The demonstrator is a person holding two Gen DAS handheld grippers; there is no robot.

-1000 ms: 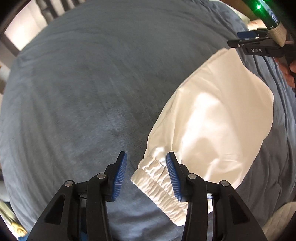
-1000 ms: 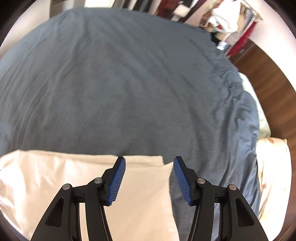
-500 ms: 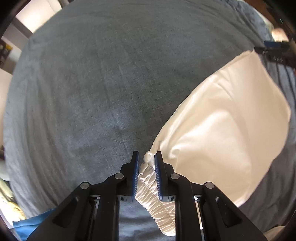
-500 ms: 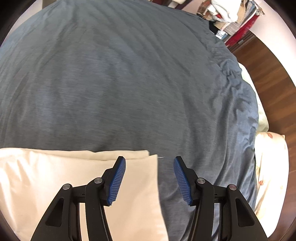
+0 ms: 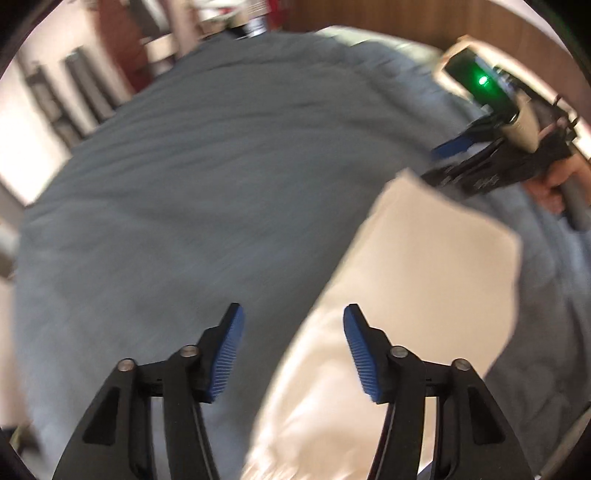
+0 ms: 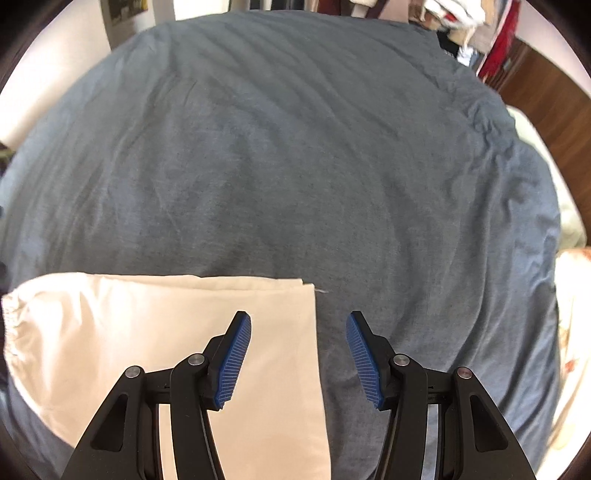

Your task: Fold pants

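Observation:
The cream pants point(image 5: 424, 280) lie folded into a flat rectangle on the blue-grey bed cover point(image 5: 207, 192). In the blurred left wrist view my left gripper point(image 5: 291, 350) hangs above their left edge near the elastic waistband, its jaws opening and nothing pinched between them. In the right wrist view the pants point(image 6: 159, 332) fill the lower left, with the gathered waistband point(image 6: 11, 325) at the far left. My right gripper point(image 6: 299, 358) stands open over their right edge, its pads apart from the cloth. The right gripper point(image 5: 476, 162) also shows from the left wrist, held by a hand point(image 5: 554, 184).
The bed cover point(image 6: 295, 155) spreads wide beyond the pants, with rumpled folds along its right edge point(image 6: 495, 125). A pale pillow point(image 6: 572, 325) lies at the right. Wooden floor point(image 6: 546, 96) and piled clothes point(image 6: 465, 18) lie past the bed.
My left gripper closed on the waistband, then let go and lifted away, its jaws apart again. The right gripper slid to the right, so the pants' right edge now sits between its fingers.

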